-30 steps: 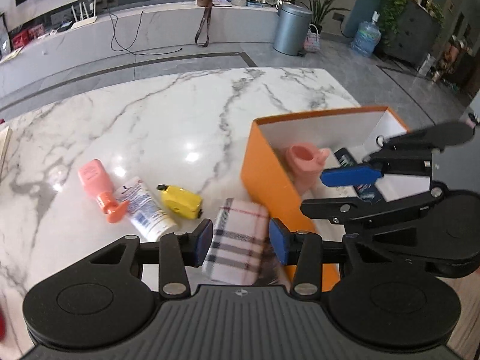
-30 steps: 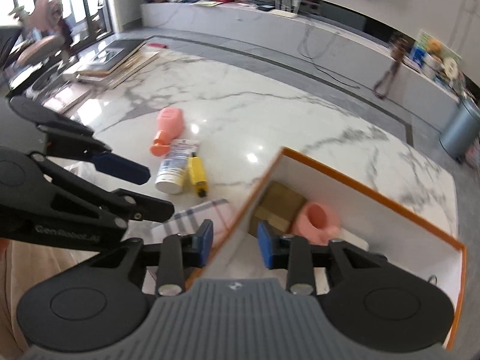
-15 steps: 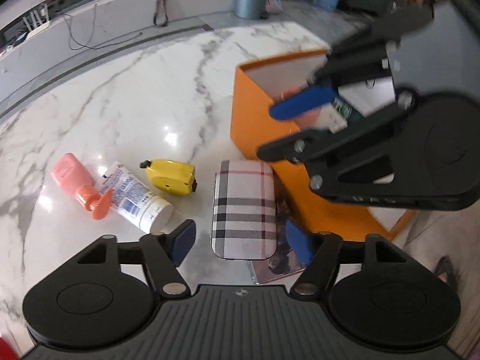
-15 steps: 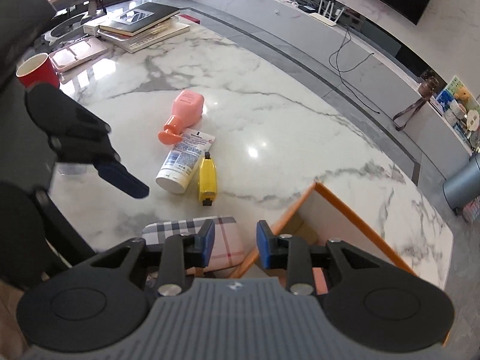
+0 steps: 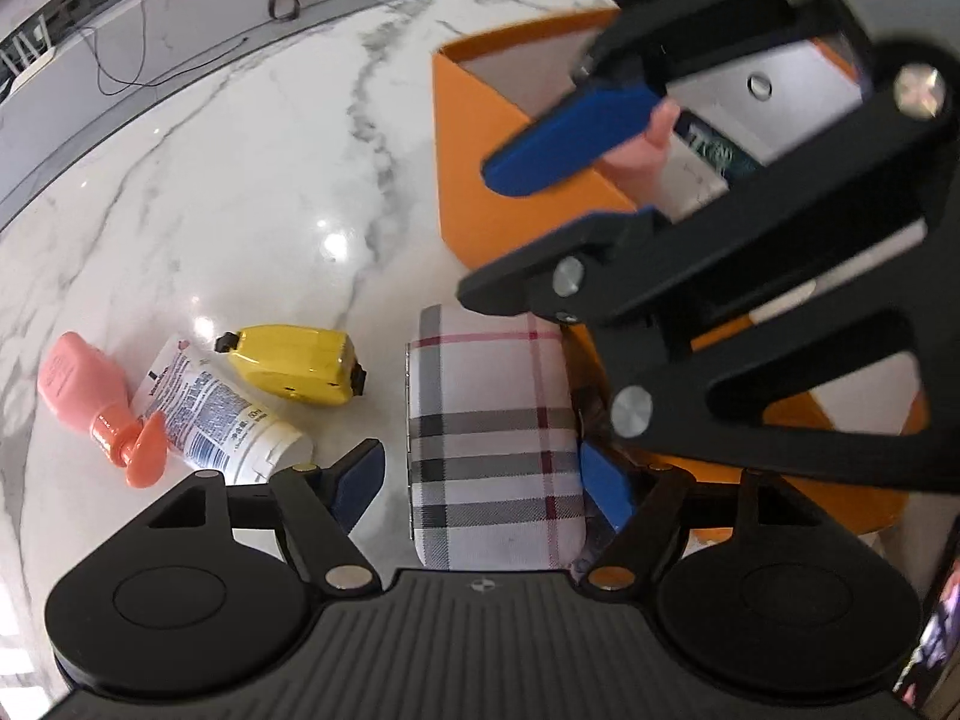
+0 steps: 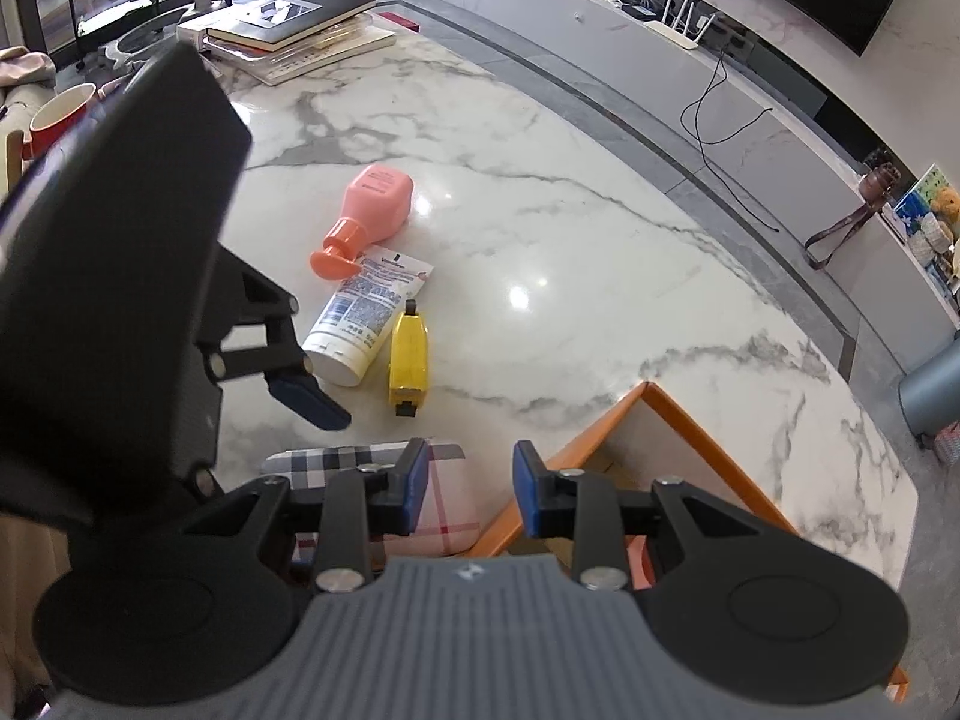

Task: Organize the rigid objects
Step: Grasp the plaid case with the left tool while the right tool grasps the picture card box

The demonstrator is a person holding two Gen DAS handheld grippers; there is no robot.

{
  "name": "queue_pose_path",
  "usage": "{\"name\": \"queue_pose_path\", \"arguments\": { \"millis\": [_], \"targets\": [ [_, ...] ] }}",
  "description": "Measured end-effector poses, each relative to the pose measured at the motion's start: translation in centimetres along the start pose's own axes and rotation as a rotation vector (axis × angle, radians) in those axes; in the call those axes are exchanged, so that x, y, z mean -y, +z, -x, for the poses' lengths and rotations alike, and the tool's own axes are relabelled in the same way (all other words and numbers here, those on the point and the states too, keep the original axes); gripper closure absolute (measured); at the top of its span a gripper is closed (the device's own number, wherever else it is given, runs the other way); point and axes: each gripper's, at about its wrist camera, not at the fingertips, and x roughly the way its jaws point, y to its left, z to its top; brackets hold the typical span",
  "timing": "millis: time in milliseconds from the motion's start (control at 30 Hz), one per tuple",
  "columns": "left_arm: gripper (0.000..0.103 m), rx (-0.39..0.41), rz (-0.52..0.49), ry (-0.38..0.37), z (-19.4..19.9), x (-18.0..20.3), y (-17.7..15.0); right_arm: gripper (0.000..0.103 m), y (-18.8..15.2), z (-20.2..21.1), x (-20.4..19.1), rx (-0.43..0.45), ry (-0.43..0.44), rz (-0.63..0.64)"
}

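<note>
**Checked Case Between Blue Pads**

The left hand-held gripper [image 5: 483,483] is wide open around the checked case [image 5: 492,438], which lies on the surface [image 5: 240,180] beside the orange box [image 5: 480,192]. The right hand-held gripper [image 6: 469,495] hangs open and empty above the box's edge.

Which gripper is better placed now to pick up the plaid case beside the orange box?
Left. The left gripper is open with the plaid case between its fingers. The right gripper, also open, sits over the case's edge and the orange box wall.
</note>
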Motion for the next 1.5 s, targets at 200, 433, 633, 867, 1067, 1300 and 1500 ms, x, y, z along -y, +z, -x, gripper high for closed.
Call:
{"name": "queue_pose_path", "arguments": {
  "millis": [200,433,633,867,1067,1300,1500],
  "targets": [
    [0.024,-0.01,-0.016,-0.024,-0.6,-0.2,-0.1,0.073,-0.2,-0.6,-0.2,-0.009,0.021,0.014],
    [0.03,-0.02,0.043,-0.015,0.2,-1.1,-1.0,0.073,0.0,-0.8,-0.3,-0.016,0.025,0.032],
    [0.03,-0.048,0.107,0.029,2.5,-3.2,-3.7,0.056,-0.1,-0.3,-0.8,-0.031,0.058,0.064],
    [0.03,-0.047,0.176,0.024,4.1,-4.6,-6.3,0.018,0.3,-1.1,-4.1,-0.129,0.14,0.207],
    [0.03,-0.026,0.23,0.0,4.5,-5.1,-6.4,0.002,0.0,-3.7,-6.5,-0.291,0.218,0.331],
    [0.03,-0.011,0.263,-0.014,4.4,-5.2,-7.1,0.002,0.6,-6.4,-8.1,-0.401,0.179,0.459],
    [0.03,-0.005,0.265,-0.032,4.0,-5.3,-7.2,0.002,1.4,-8.2,-8.2,-0.509,0.192,0.459]
  ]
}}
